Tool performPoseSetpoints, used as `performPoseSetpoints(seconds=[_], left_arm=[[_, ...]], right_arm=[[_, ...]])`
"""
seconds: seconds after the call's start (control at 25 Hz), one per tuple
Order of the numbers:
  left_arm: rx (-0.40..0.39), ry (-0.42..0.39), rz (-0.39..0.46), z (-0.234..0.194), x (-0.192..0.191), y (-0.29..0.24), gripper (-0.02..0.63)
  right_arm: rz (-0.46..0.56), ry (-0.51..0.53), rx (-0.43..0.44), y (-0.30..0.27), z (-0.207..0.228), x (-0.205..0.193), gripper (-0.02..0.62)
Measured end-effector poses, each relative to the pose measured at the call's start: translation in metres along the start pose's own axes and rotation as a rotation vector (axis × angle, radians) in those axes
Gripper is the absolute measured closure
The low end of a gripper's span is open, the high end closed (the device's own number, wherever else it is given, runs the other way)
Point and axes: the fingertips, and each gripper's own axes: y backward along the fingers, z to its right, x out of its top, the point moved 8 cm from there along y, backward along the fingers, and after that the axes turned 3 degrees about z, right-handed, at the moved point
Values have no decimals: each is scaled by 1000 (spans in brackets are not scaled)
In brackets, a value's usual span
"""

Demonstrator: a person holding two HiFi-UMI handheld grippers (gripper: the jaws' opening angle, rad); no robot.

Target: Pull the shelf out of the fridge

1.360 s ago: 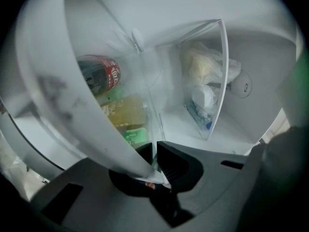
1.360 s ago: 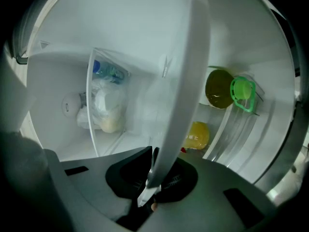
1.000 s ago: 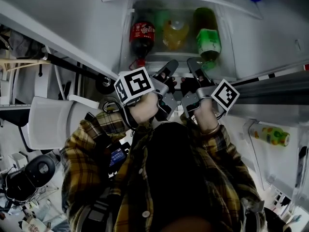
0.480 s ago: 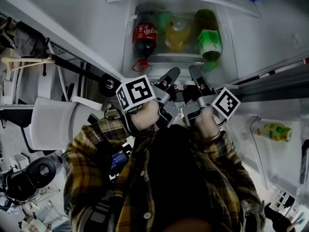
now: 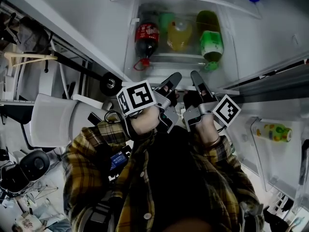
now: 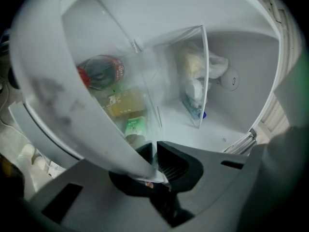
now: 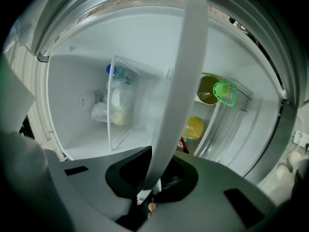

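1. My left gripper (image 5: 173,79) is pinching the white front rim of the frosted, clear-paned shelf (image 6: 72,105). In the left gripper view the rim runs slantwise through the jaws, with the pads tight against it.
2. My right gripper (image 5: 197,77) nips the same rim, which stands almost upright between its jaws in the right gripper view.
3. The two grippers sit side by side, close but apart, at the open mouth of the white fridge (image 6: 251,52), and both point inward.
4. Beyond the rim three bottles lie in a row: a dark cola bottle with a red label (image 5: 145,35), a yellow bottle (image 5: 178,35) and a green-labelled bottle (image 5: 209,38).
5. Deeper inside I see a clear plastic bin (image 6: 195,76) holding pale bagged items.
6. A small multicoloured bottle (image 5: 273,132) lies in the door rack on the right.
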Motion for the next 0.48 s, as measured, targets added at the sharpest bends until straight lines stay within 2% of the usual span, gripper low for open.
performPoseSetpoints(seconds=[0.24, 0.36, 0.48], left_arm=[[1, 1, -3, 2, -5, 3, 565], [13, -45, -6, 1, -4, 6, 565], [0, -11, -9, 3, -9, 8, 565]], right_arm=[[-11, 14, 13, 5, -1, 0, 558], [-16, 14, 17, 7, -2, -1, 557], [-16, 10, 14, 11, -3, -2, 558]])
